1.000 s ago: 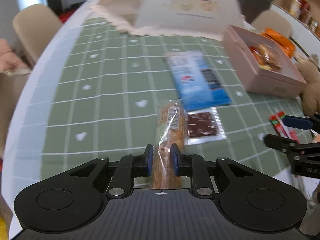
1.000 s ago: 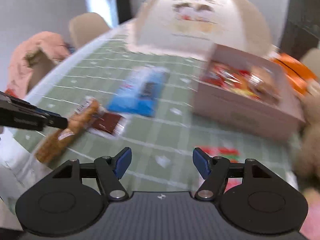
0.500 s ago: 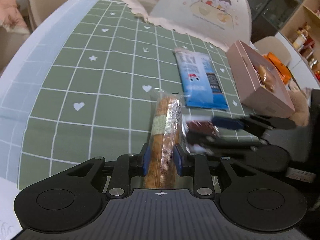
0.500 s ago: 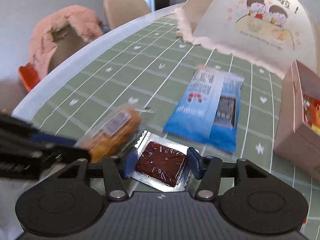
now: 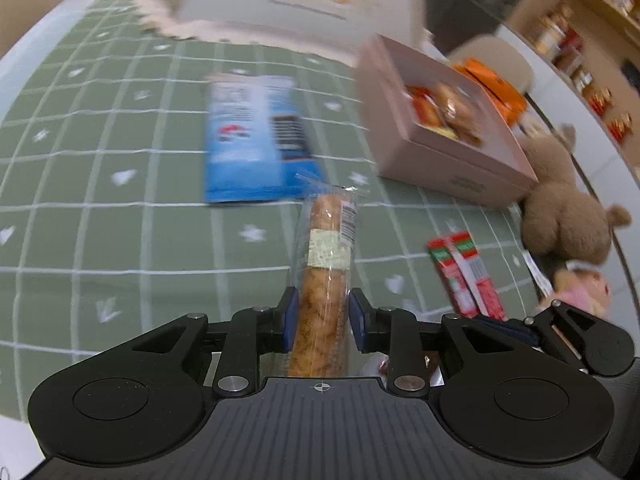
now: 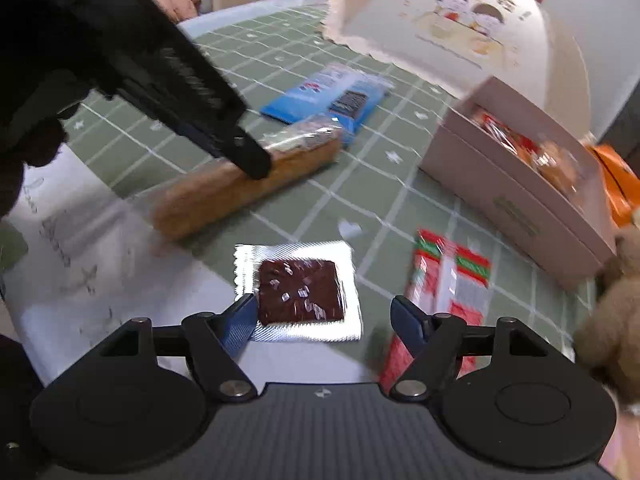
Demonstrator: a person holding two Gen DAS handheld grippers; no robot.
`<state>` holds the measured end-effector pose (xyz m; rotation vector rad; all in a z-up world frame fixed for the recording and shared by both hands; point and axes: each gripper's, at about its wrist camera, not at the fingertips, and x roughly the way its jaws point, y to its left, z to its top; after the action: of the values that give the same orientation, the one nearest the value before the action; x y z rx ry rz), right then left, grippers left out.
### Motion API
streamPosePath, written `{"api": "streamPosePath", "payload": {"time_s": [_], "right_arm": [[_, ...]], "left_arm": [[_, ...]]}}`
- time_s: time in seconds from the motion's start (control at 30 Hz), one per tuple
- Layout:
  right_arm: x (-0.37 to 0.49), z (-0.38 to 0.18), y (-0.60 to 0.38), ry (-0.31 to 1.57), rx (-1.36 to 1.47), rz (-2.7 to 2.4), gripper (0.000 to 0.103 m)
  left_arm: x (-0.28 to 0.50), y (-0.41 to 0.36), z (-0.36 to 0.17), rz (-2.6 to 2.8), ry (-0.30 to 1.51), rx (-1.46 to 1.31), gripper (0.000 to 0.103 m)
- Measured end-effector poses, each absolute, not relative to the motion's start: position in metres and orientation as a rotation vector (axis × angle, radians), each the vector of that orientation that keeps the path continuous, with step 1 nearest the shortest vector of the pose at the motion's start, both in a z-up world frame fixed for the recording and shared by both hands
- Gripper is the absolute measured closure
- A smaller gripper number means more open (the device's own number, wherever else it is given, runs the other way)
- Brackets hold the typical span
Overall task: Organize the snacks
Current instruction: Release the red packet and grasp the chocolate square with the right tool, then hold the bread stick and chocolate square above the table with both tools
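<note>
A long bread stick in clear wrap (image 5: pixel 328 240) points away from me toward the blue snack packet (image 5: pixel 252 136). My left gripper (image 5: pixel 322 312) is shut on its near end. In the right wrist view the same bread stick (image 6: pixel 240 188) hangs slantwise under the left gripper's black fingers (image 6: pixel 240 148). A foil packet with a dark brown square (image 6: pixel 300 292) lies flat between the jaws of my right gripper (image 6: pixel 324 320), which are opening. The left pad touches the foil's corner; the right pad stands well clear. The pink box (image 5: pixel 452 164) holds several wrapped snacks.
Two red snack sticks (image 6: pixel 448 280) lie right of the foil packet, in front of the pink box (image 6: pixel 500 192). A mesh food cover (image 6: pixel 460 28) stands behind. Plush toys (image 5: pixel 560 208) and orange packets (image 5: pixel 492 84) crowd the right edge. The table's white rim (image 6: pixel 80 260) is near left.
The left gripper swung right with the bread stick, now beside the red sticks. The right gripper came over the foil packet, narrowed around it, then widened again; the packet lies flat.
</note>
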<state>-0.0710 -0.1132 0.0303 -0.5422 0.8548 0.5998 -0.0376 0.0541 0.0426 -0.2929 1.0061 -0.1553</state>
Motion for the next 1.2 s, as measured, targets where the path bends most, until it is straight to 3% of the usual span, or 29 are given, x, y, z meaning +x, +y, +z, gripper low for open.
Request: {"api": "streamPosePath", "payload": {"time_s": [0.17, 0.3, 0.47, 1.2], "right_arm": [[-0.066, 0.031, -0.130, 0.810, -0.602, 0.423, 0.029], [-0.054, 0.046, -0.142, 0.867, -0.382, 0.429, 0.030], [-0.037, 0.041, -0.132, 0.992, -0.148, 0.503, 0.049], [-0.061, 0.027, -0.131, 0.923, -0.249, 0.531, 0.044]], "left_arm": [[-0.041, 0.037, 0.046, -0.128, 1.001, -0.164, 0.070], [-0.045, 0.048, 0.045, -0.105, 1.003, -0.194, 0.068], [-0.048, 0.050, 0.046, -0.082, 1.007, -0.182, 0.067], [-0.050, 0.045, 0.042, -0.069, 1.012, -0.160, 0.064]]}}
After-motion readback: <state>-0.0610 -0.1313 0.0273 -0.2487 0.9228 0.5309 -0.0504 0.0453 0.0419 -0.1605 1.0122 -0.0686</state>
